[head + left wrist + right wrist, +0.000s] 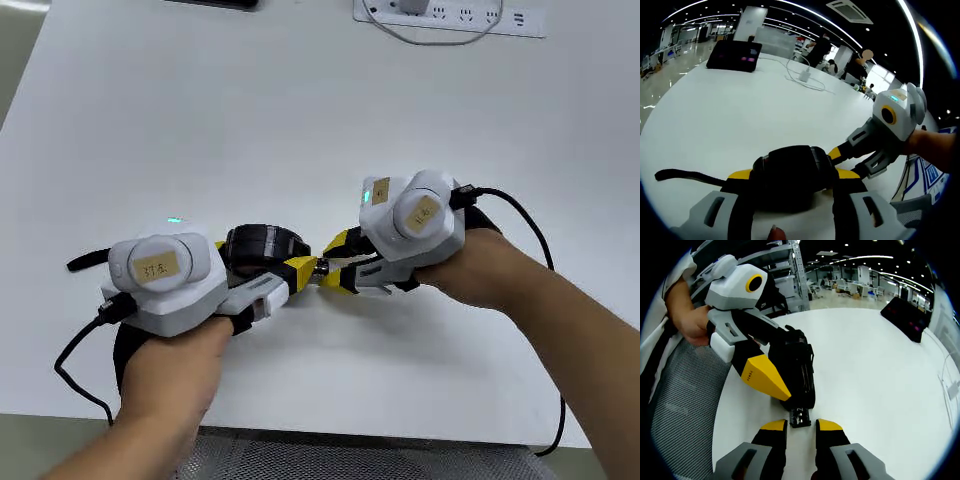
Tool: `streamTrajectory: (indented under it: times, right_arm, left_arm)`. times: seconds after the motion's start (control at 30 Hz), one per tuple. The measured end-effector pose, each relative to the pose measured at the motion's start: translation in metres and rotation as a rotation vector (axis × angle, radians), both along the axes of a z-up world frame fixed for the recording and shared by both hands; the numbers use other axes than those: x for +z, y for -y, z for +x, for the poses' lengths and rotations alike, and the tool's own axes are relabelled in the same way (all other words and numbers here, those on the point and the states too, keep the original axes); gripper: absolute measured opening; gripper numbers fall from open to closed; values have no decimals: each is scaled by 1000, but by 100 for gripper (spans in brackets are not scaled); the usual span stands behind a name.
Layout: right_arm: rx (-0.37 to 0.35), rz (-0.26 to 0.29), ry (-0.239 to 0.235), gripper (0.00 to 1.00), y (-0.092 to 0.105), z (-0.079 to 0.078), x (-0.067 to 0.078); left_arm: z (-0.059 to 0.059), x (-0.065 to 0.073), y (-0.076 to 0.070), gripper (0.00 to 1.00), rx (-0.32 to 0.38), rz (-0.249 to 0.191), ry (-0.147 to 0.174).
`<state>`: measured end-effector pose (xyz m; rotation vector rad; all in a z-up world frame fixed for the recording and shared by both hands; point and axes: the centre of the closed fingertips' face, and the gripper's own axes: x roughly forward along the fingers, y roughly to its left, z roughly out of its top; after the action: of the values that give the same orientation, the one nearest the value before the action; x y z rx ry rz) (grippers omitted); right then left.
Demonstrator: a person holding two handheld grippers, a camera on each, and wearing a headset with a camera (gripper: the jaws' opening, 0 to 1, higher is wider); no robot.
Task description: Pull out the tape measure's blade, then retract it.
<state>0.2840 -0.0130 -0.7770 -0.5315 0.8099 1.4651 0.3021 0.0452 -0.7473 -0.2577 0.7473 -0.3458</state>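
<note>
tape measure (262, 245) sits on the white table (200, 120), near its front edge, between the two grippers. both forearms come in from the near side and the two hands turn inward, toward each other. the left hand (175, 365) holds its tool low over the table, and the right hand (480, 270) holds its tool a little higher and farther back.

the left gripper (792, 175) has its jaws closed on the black case, one yellow tip on each side of it. the right gripper (801, 426) keeps its jaws narrow, with only a small gap. the blade's end tab (800, 417) stands between the tips, and i cannot tell if they press it.

in the head view the case's long axis runs left to right. its blade end points right, to the right gripper. almost no blade is out.
</note>
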Motion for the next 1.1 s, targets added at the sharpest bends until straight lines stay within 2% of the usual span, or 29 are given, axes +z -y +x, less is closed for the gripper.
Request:
streamTrajectory:
  times: [0.27, 0.37, 0.47, 0.6, 0.87, 1.1]
  right_arm:
    - [-16, 20, -8, 22, -3, 0, 5]
    - [-20, 22, -5, 22, -2, 0, 6]
    - [-58, 65, -21, 26, -4, 1, 16]
    - [-66, 69, -18, 29, -3, -1, 18]
    - [-94, 92, 2, 30, -2, 0, 26]
    - [-151, 113, 7, 43, 12, -3, 33]
  left_arm:
    - [-1, 5, 0, 61, -21, 9, 12]
    - [-2, 6, 3, 64, -31, -3, 14]
    - [-1, 11, -2, 64, -35, -8, 25]
    - [-2, 14, -5, 65, -62, 13, 41]
    - [-4, 19, -4, 68, -85, 14, 54]
    - [-11, 25, -7, 73, -154, 77, 83]
